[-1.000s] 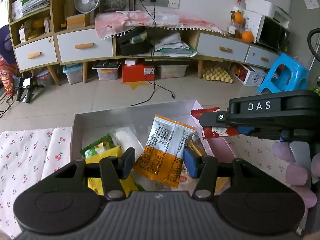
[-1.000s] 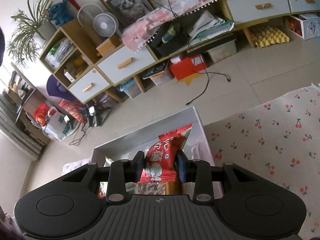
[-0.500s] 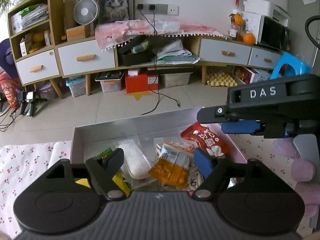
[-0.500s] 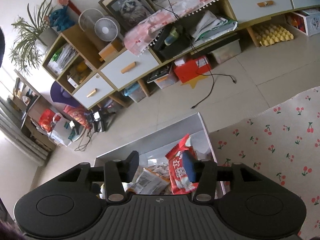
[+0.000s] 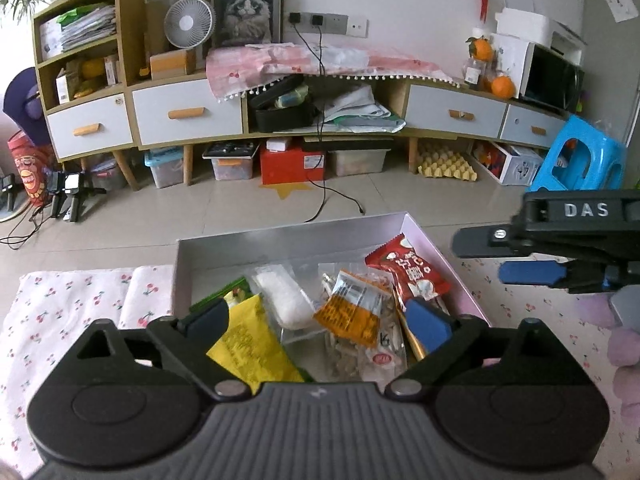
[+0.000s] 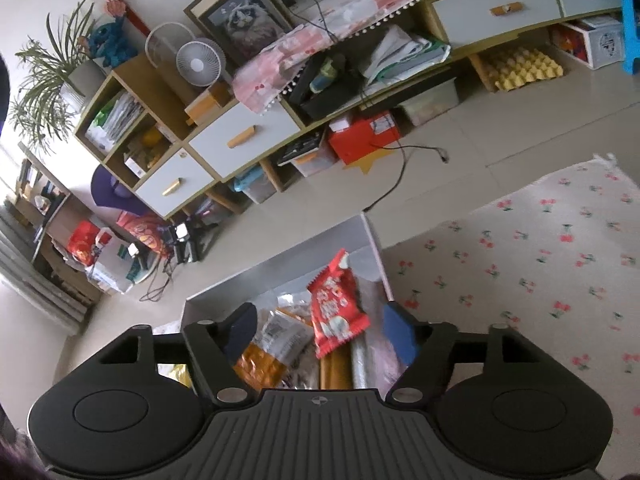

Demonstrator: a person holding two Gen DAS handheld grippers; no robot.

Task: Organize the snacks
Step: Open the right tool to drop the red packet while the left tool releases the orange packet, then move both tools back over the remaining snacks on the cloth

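Observation:
A grey open box (image 5: 280, 240) on the cherry-print cloth holds several snack packets. An orange-and-white packet (image 5: 352, 304) lies in its middle, a red packet (image 5: 408, 272) leans at its right side, a yellow one (image 5: 248, 344) and a white one (image 5: 280, 300) lie to the left. My left gripper (image 5: 320, 326) hangs over the box, jaws opening wide, nothing pressed between them. My right gripper (image 6: 320, 334) is also above the box (image 6: 280, 276), jaws opening, with the red packet (image 6: 336, 304) loose between them and the orange packet (image 6: 276, 344) below. The right gripper (image 5: 532, 256) shows at the right of the left wrist view.
The cherry-print cloth (image 6: 540, 248) spreads to the right of the box and also to its left (image 5: 80, 304). A tiled floor and a long cabinet (image 5: 240, 112) lie beyond the table edge. A blue stool (image 5: 580, 160) stands far right. Purple soft shapes (image 5: 624, 352) lie at the right.
Both grippers opened and let go of their packets. The orange packet and the red packet dropped into the box, and both grippers drew back a little.

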